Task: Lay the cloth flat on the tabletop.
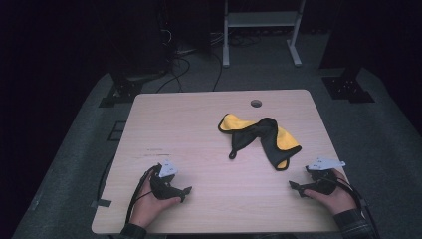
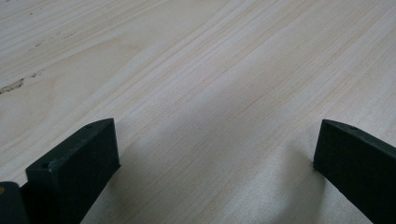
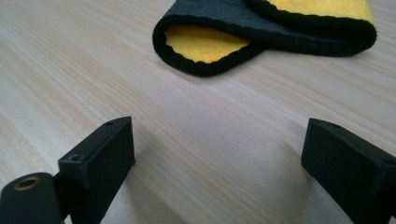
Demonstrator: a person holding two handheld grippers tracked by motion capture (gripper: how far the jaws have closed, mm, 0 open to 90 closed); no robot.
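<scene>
Jaws of both the left gripper (image 1: 185, 191) and right gripper (image 1: 294, 187) stand wide apart with nothing between them, resting low on the worktop (image 1: 199, 129). Crumpled yellow-and-black cloth (image 1: 259, 138) lies right of centre, near the right gripper, apart from both.

A pale wooden surface (image 1: 199, 129) carries one crumpled yellow-and-black cloth (image 1: 259, 137) — beyond both tongs, nearer the right tongs (image 1: 297, 188).
</scene>
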